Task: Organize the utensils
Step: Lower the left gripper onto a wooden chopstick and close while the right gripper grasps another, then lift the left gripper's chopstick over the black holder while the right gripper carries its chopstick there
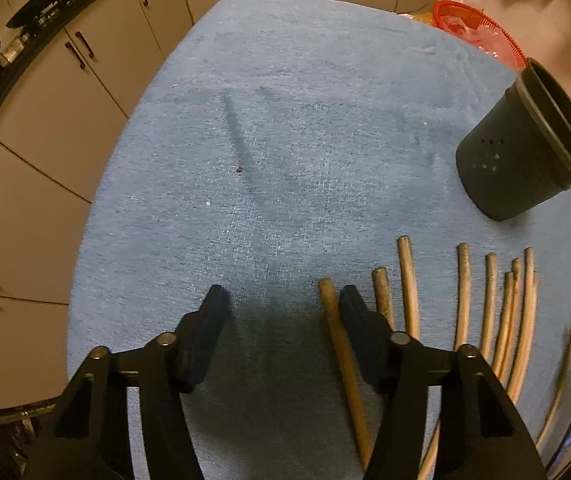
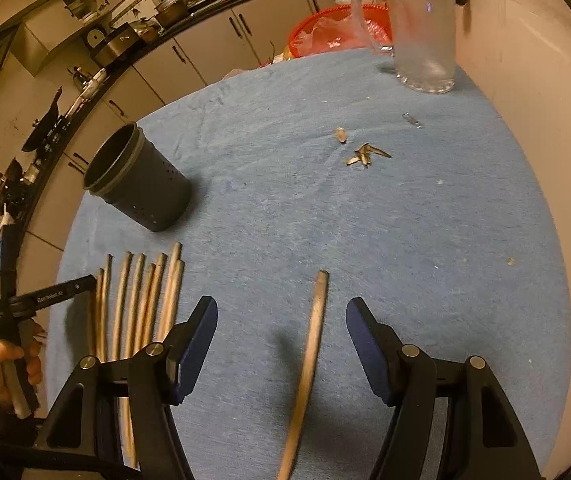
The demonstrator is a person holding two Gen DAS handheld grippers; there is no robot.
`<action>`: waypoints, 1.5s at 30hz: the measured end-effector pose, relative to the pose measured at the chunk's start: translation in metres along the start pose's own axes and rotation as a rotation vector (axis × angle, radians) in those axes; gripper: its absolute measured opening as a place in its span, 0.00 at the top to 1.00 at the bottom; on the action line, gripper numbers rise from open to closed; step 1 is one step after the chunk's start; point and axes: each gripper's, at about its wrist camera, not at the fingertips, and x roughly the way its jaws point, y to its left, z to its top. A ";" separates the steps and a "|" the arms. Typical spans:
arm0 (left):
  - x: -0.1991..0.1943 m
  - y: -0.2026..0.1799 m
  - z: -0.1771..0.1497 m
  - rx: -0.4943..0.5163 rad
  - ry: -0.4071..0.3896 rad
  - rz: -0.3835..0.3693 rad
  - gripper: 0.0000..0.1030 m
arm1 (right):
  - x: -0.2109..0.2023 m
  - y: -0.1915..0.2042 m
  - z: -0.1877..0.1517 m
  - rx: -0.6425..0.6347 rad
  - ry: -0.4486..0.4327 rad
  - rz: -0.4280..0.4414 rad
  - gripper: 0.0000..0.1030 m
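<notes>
Several wooden chopsticks [image 1: 463, 292] lie side by side on the blue cloth [image 1: 285, 120], right of my left gripper [image 1: 283, 300]. It is open and empty, with one chopstick [image 1: 343, 348] just inside its right finger. A black perforated holder [image 1: 525, 148] stands upright beyond the chopsticks. In the right wrist view my right gripper [image 2: 281, 312] is open, and a single chopstick [image 2: 311, 348] lies on the cloth between its fingers. The row of chopsticks [image 2: 141, 300] and the holder [image 2: 141, 180] are to its left. The left gripper [image 2: 45, 294] shows at the far left, held by a hand.
A clear glass pitcher [image 2: 421, 28] stands at the far right of the table. A red basket [image 2: 325, 32] sits beyond the table's far edge. Small scraps [image 2: 365, 154] lie on the cloth. Kitchen cabinets [image 1: 85, 80] run along the left. A wall is at the right.
</notes>
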 end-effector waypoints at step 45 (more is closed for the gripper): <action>0.001 -0.027 0.006 -0.040 0.021 -0.130 0.93 | 0.045 0.013 0.015 -0.080 0.112 -0.161 0.93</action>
